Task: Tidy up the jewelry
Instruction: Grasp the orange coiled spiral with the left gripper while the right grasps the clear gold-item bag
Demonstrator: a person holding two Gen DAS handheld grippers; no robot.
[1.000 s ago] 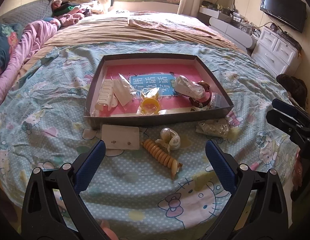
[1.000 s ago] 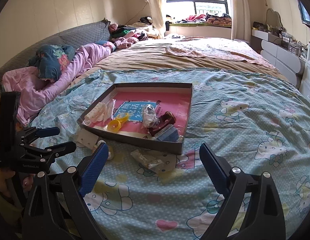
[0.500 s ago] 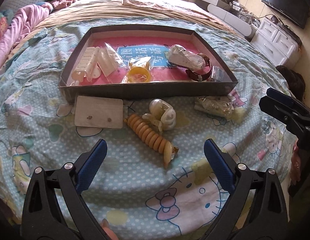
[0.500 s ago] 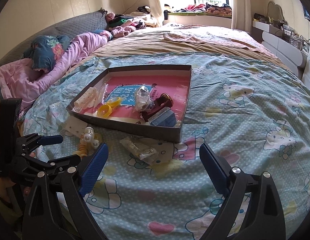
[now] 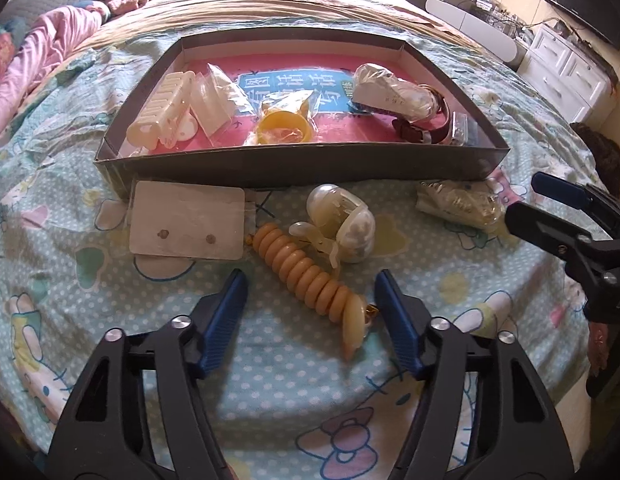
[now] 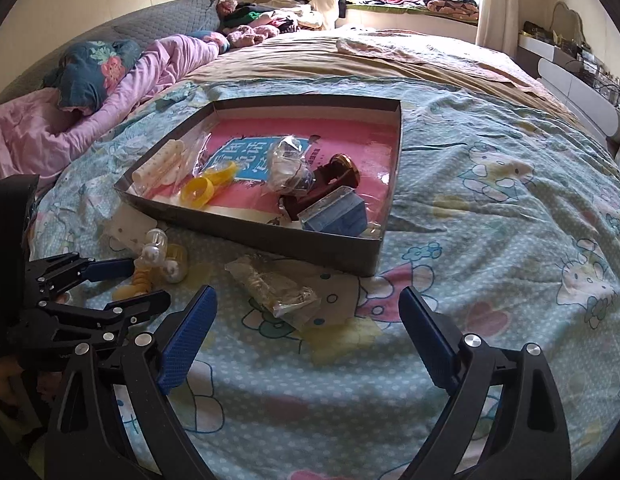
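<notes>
A dark shallow box (image 5: pixel 302 168) with a pink floor lies on the bed and holds several jewelry pieces. In front of it lie a white earring card (image 5: pixel 188 220), an amber bead bracelet (image 5: pixel 306 276), a pearly hair clip (image 5: pixel 341 222) and a clear bagged chain (image 5: pixel 457 204). My left gripper (image 5: pixel 310 292) is open, its fingers either side of the bracelet's near end, low over the bedspread. My right gripper (image 6: pixel 306 312) is open and empty, just short of the bagged chain (image 6: pixel 278 288). The box also shows in the right wrist view (image 6: pixel 310 244).
The bed is covered by a blue cartoon bedspread (image 6: pixel 489 240). Pink bedding and pillows (image 6: pixel 90 100) lie to the left. White drawers (image 5: pixel 565 68) and a TV stand at the right. The bed's near edge is below both grippers.
My left gripper has moved forward and down toward the bead bracelet and its jaws have narrowed around it. My right gripper has moved closer to the bagged chain.
</notes>
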